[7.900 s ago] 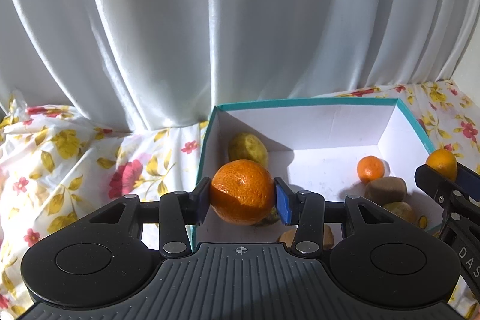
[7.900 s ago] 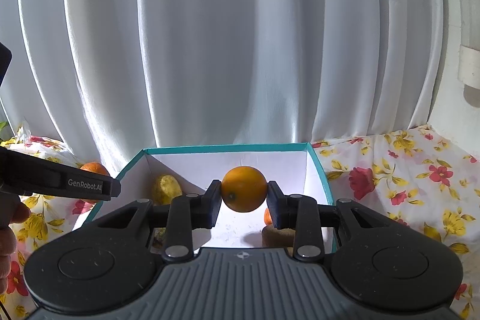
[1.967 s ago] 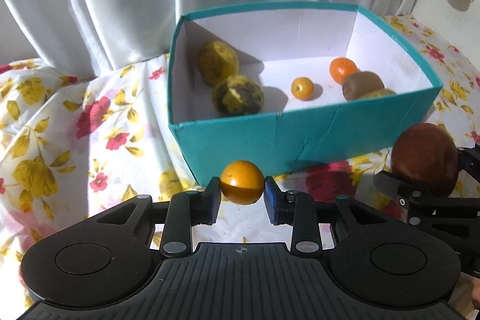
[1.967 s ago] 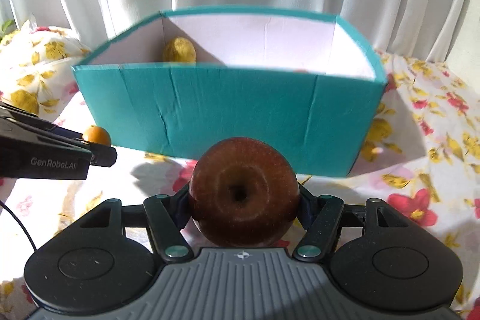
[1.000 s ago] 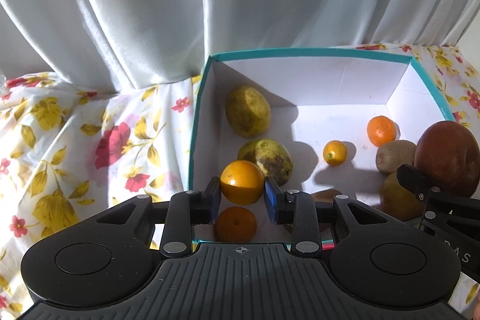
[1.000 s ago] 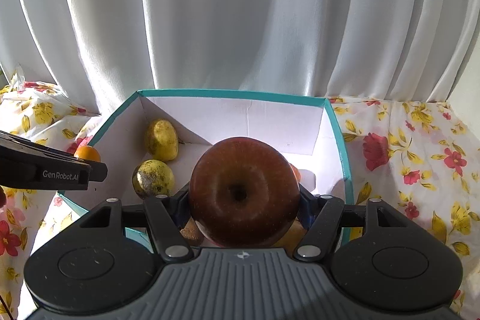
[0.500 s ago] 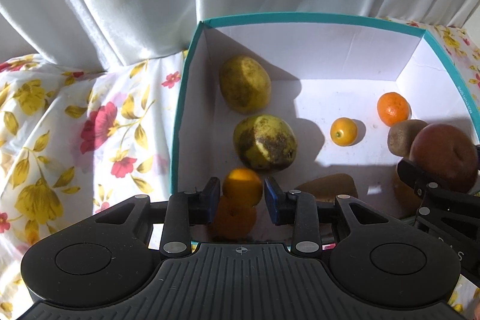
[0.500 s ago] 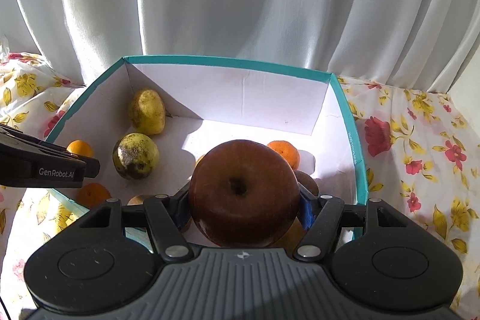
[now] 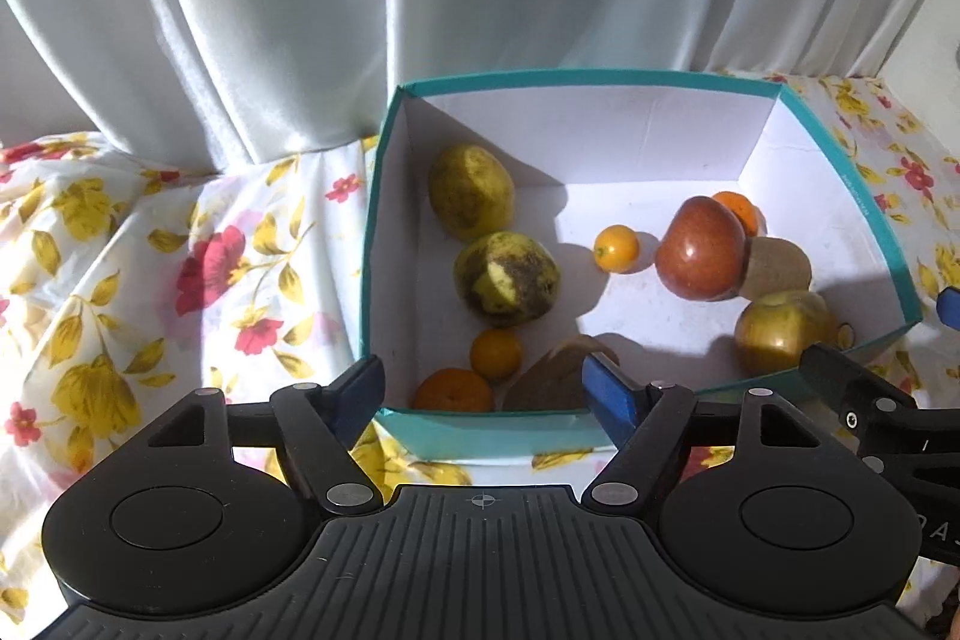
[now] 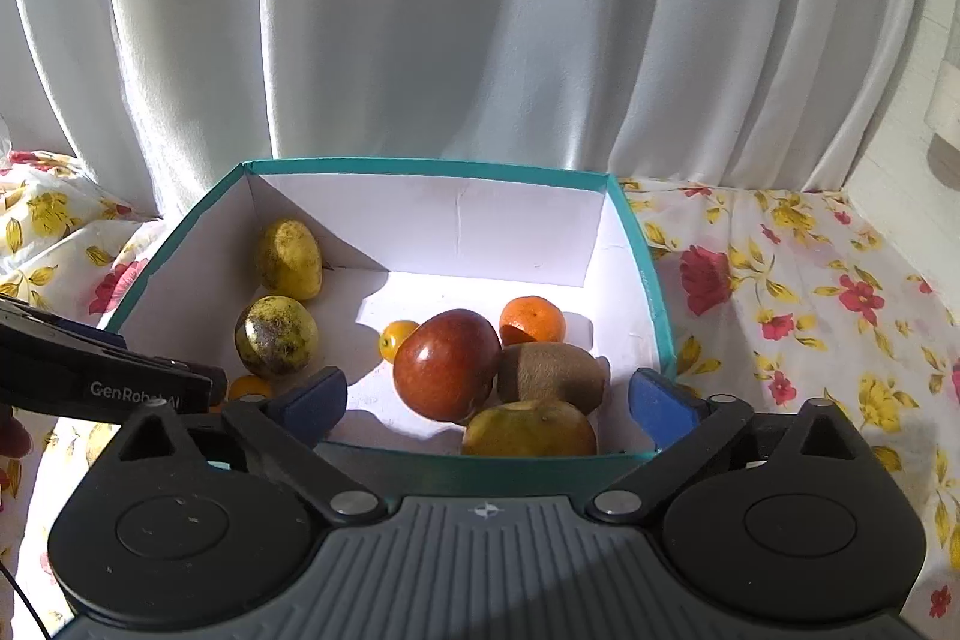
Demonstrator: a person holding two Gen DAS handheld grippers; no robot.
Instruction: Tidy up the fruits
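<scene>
A teal box with a white inside holds several fruits. The red apple lies in it beside a kiwi and a yellow apple; it also shows in the right wrist view. A small orange lies at the near left corner next to another orange. My left gripper is open and empty over the box's near wall. My right gripper is open and empty over the near wall.
Two spotted yellow fruits lie at the box's left side, a tiny orange fruit in the middle, a mandarin at the back. A flowered cloth covers the surface; a white curtain hangs behind.
Both grippers have opened. The small orange dropped from the left gripper into the box's near left corner, and the red apple dropped from the right gripper into the box by the kiwi.
</scene>
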